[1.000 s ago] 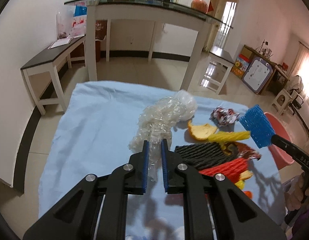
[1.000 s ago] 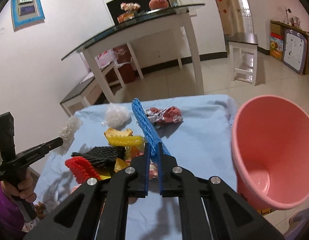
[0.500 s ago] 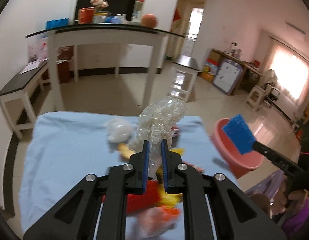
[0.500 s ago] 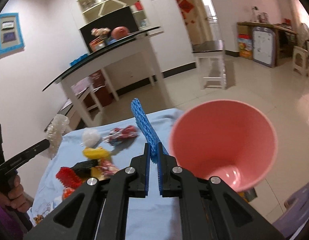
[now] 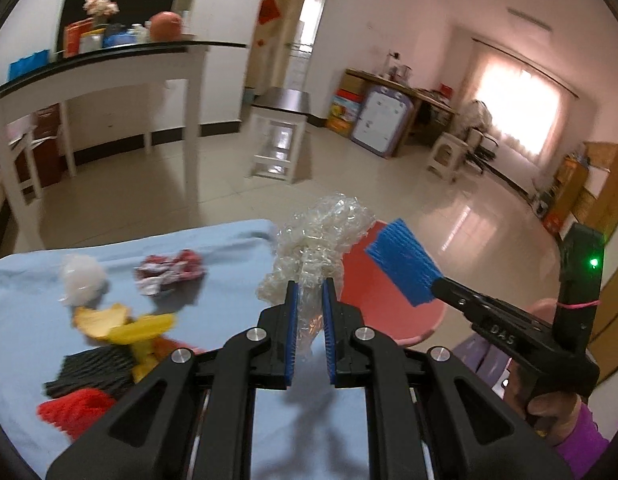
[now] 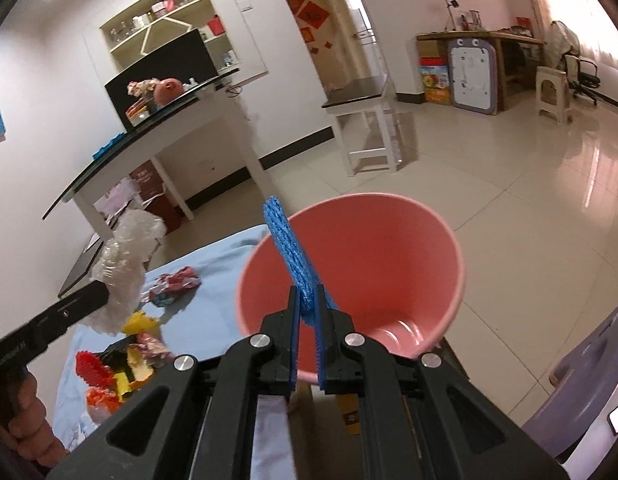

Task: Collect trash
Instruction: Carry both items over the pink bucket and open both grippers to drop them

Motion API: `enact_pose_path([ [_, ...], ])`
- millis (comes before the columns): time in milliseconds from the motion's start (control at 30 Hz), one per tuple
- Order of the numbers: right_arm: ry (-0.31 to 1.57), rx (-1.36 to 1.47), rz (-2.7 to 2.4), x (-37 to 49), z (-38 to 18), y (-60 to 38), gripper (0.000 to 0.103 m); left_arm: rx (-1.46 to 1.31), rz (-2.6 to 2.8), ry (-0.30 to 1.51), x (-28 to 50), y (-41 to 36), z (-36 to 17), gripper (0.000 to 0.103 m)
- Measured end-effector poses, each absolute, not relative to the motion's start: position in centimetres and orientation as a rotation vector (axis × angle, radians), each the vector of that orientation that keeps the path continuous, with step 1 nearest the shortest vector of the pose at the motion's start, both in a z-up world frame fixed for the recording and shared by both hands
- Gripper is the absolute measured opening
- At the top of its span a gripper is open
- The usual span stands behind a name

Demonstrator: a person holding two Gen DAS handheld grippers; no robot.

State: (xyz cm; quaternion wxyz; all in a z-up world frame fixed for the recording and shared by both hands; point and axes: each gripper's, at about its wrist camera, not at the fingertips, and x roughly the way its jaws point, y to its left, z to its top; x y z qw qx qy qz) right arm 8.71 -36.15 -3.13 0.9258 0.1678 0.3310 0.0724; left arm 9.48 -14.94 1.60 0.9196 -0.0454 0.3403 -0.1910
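Round pink plastic bucket [image 6: 409, 256] beside the blue-cloth table [image 5: 213, 248], mouth tilted toward the right gripper [image 6: 308, 312]. Clamped there: a blue foam net sleeve [image 6: 293, 252], raised over the bucket's rim. Left gripper [image 5: 308, 300] level above the cloth, pinching crumpled clear plastic wrap [image 5: 321, 232].

The left claw [image 5: 308, 292] now carries the crumpled clear plastic [image 5: 321, 236] up off the table [image 5: 213, 248], toward the pink bin [image 5: 389, 316] at 3 o'clock. The right claw [image 6: 308, 300] has swung its blue foam net [image 6: 289, 252] from above the table to over the bin's [image 6: 449, 248] mouth, which now fills the right wrist view's centre.
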Motion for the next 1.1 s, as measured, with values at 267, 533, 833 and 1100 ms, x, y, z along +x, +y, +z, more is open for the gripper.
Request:
enact_pose_path([
  [267,0.704,0.357,0.101,9.8,-4.6,-38.0,0.006,-0.055,-0.446,0.785,12.3,-19.7,-1.1,0.011],
  [533,0.737,0.353,0.061,11.5,-6.0,-38.7,0.007,-0.063,-0.478,0.846,14.7,-22.6,-3.8,0.012],
  [833,0.735,0.326,0.019,12.4,-6.4,-38.2,0.037,-0.096,-0.466,0.874,16.5,-22.5,-4.9,0.029],
  [1100,0.730,0.307,0.032,11.7,-6.1,-37.3,0.038,-0.119,-0.470,0.860,16.0,-21.7,-4.2,0.033],
])
